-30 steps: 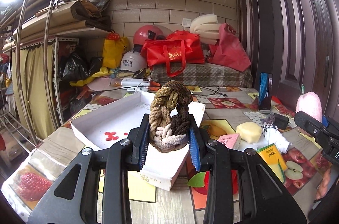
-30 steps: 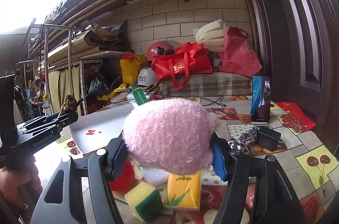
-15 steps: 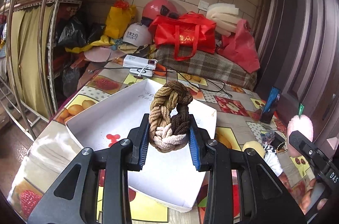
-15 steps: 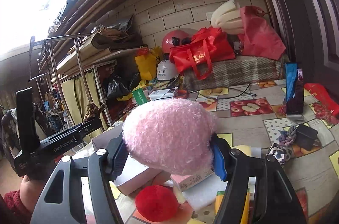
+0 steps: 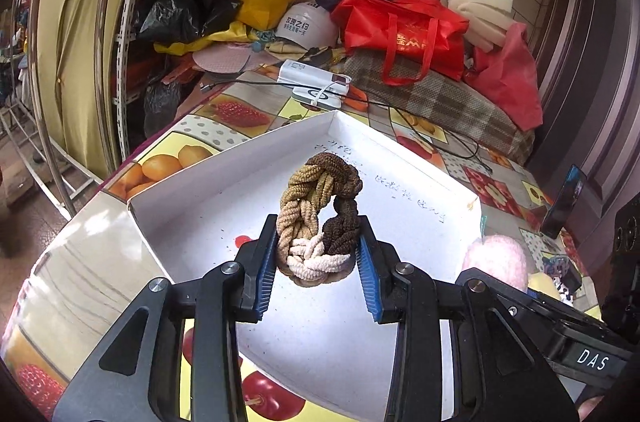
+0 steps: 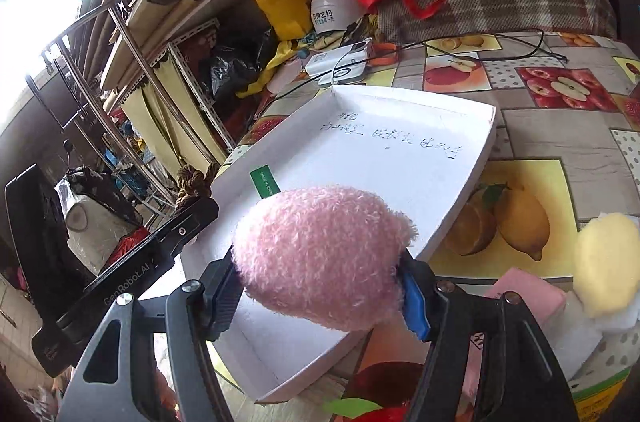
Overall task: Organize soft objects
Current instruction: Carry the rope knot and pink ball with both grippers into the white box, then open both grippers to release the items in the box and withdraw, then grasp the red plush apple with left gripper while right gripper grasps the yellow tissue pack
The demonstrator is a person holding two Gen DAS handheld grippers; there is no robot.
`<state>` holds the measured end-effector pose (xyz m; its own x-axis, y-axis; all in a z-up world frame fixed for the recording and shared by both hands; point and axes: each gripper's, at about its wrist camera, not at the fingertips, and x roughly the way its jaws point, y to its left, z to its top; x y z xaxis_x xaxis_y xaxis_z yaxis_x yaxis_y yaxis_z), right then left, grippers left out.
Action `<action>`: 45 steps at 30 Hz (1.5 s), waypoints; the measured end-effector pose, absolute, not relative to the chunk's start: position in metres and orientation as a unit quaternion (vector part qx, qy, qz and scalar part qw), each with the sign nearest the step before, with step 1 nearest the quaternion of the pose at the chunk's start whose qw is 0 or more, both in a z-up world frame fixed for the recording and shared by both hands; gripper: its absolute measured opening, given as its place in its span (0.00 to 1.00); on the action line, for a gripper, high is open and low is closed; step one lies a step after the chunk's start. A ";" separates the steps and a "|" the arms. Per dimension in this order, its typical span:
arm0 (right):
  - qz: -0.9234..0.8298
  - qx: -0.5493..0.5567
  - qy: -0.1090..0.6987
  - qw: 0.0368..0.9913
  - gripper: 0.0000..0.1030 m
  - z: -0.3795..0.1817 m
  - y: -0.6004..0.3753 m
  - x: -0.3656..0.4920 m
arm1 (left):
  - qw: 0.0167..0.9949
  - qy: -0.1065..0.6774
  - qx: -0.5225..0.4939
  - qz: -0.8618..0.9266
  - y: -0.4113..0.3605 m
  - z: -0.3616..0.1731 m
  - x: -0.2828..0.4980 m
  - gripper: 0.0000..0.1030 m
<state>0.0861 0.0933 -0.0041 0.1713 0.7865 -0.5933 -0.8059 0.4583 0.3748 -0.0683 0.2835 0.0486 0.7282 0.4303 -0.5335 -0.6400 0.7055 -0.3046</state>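
Note:
My left gripper point(image 5: 318, 254) is shut on a braided rope ring point(image 5: 318, 212) in brown, tan and cream, held just above the floor of the white cardboard box point(image 5: 424, 162). My right gripper point(image 6: 322, 286) is shut on a fluffy pink plush ball point(image 6: 320, 258) with a green tag, held over the box's near edge point(image 6: 460, 206). The pink ball also shows in the left wrist view point(image 5: 496, 260) at the box's right side. The left gripper and the rope show in the right wrist view point(image 6: 192, 182) at the box's left side.
The box sits on a fruit-print tablecloth point(image 6: 532, 126). To the right of it lie a yellow sponge point(image 6: 606, 262), a pink block point(image 6: 528, 298) and a red ball point(image 6: 380, 378). A phone point(image 5: 566, 202) stands at the far right. Bags, helmets and cables crowd the back edge.
Both grippers have moved forward and tilted down over the white box, each keeping its object. The rope ring is now low over the box floor; the pink ball is over the box's edge.

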 end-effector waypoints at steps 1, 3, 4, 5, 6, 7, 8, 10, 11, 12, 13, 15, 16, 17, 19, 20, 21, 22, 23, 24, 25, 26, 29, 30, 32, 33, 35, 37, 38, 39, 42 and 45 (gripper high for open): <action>0.519 -0.016 0.381 0.765 0.67 -0.006 0.096 0.086 | 0.896 0.210 -0.246 0.305 0.285 0.047 -0.070 0.38; 0.520 -0.016 0.382 0.764 0.79 -0.009 0.099 0.086 | 0.892 0.188 -0.257 0.321 0.288 0.043 -0.078 0.54; 0.519 -0.014 0.380 0.766 0.83 -0.010 0.097 0.086 | 0.891 0.176 -0.257 0.330 0.288 0.042 -0.081 0.77; 0.520 -0.011 0.376 0.767 0.90 -0.011 0.094 0.085 | 0.889 0.166 -0.254 0.342 0.289 0.041 -0.084 0.96; 0.525 -0.006 0.370 0.766 0.95 -0.011 0.093 0.084 | 0.887 0.157 -0.248 0.356 0.289 0.041 -0.088 1.00; 0.526 -0.005 0.363 0.769 0.99 -0.009 0.091 0.081 | 0.885 0.152 -0.240 0.369 0.288 0.041 -0.090 1.00; 0.524 -0.004 0.356 0.773 1.00 -0.007 0.090 0.079 | 0.882 0.149 -0.231 0.382 0.288 0.042 -0.092 1.00; 0.528 0.002 0.345 0.776 1.00 -0.004 0.085 0.074 | 0.882 0.141 -0.216 0.395 0.286 0.042 -0.094 1.00; 0.530 0.006 0.341 0.776 1.00 -0.002 0.083 0.073 | 0.883 0.136 -0.215 0.395 0.285 0.041 -0.095 1.00; 0.532 0.010 0.335 0.777 1.00 0.001 0.082 0.071 | 0.883 0.134 -0.215 0.395 0.285 0.040 -0.097 1.00; 0.535 0.013 0.329 0.778 1.00 0.004 0.079 0.069 | 0.882 0.133 -0.216 0.397 0.285 0.039 -0.099 1.00; 0.541 0.021 0.314 0.780 1.00 0.012 0.070 0.065 | 0.881 0.128 -0.218 0.400 0.285 0.038 -0.101 1.00; 0.545 0.028 0.304 0.781 1.00 0.018 0.066 0.063 | 0.881 0.124 -0.219 0.400 0.284 0.039 -0.104 1.00; 0.550 0.035 0.292 0.781 1.00 0.023 0.058 0.061 | 0.882 0.114 -0.221 0.400 0.281 0.040 -0.108 1.00; 0.557 0.050 0.262 0.786 1.00 0.037 0.039 0.059 | 0.888 0.096 -0.217 0.394 0.274 0.043 -0.115 1.00; 0.560 0.059 0.244 0.790 1.00 0.042 0.027 0.060 | 0.892 0.092 -0.210 0.390 0.269 0.045 -0.116 1.00; 0.559 0.067 0.227 0.794 1.00 0.047 0.014 0.061 | 0.897 0.090 -0.199 0.383 0.264 0.046 -0.117 1.00; 0.556 0.073 0.215 0.800 1.00 0.051 0.002 0.063 | 0.904 0.089 -0.187 0.375 0.257 0.048 -0.116 1.00; 0.550 0.078 0.206 0.806 1.00 0.054 -0.010 0.067 | 0.910 0.089 -0.175 0.365 0.249 0.049 -0.115 1.00; 0.543 0.083 0.199 0.811 1.00 0.055 -0.022 0.071 | 0.917 0.088 -0.163 0.354 0.242 0.051 -0.114 1.00; 0.536 0.087 0.194 0.817 1.00 0.057 -0.033 0.076 | 0.923 0.090 -0.152 0.341 0.233 0.052 -0.113 1.00; 0.528 0.089 0.191 0.823 1.00 0.058 -0.045 0.081 | 0.930 0.092 -0.141 0.327 0.224 0.053 -0.112 1.00; 0.497 0.085 0.192 0.842 1.00 0.056 -0.076 0.096 | 0.950 0.107 -0.120 0.269 0.197 0.060 -0.108 1.00; 0.486 0.078 0.198 0.848 1.00 0.052 -0.086 0.101 | 0.956 0.114 -0.109 0.247 0.187 0.062 -0.107 1.00; 0.463 0.055 0.212 0.859 1.00 0.045 -0.101 0.111 | 0.966 0.136 -0.083 0.204 0.165 0.064 -0.101 1.00; 0.450 0.045 0.220 0.864 1.00 0.040 -0.110 0.114 | 0.969 0.151 -0.073 0.184 0.155 0.064 -0.096 1.00; 0.436 0.041 0.239 0.867 1.00 0.028 -0.126 0.122 | 0.969 0.181 -0.057 0.157 0.138 0.060 -0.087 1.00; 0.432 0.041 0.258 0.863 1.00 0.017 -0.138 0.126 | 0.967 0.209 -0.048 0.140 0.126 0.053 -0.077 1.00; 0.424 0.032 0.267 0.865 1.00 0.012 -0.141 0.128 | 0.965 0.223 -0.045 0.134 0.121 0.049 -0.072 1.00; 0.413 0.017 0.278 0.867 1.00 0.007 -0.139 0.130 | 0.962 0.236 -0.040 0.132 0.117 0.045 -0.067 1.00; 0.409 -0.028 0.317 0.855 1.00 -0.007 -0.130 0.131 | 0.956 0.252 -0.024 0.150 0.109 0.044 -0.061 1.00; 0.430 -0.055 0.327 0.840 1.00 -0.014 -0.112 0.122 | 0.951 0.273 -0.026 0.140 0.105 0.037 -0.055 0.98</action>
<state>0.1217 -0.1117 -0.0144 0.4172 0.6853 -0.5968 -0.7578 0.6249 0.1878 -0.0549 0.1051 0.0369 0.8117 0.2526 -0.5266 -0.2811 0.9593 0.0268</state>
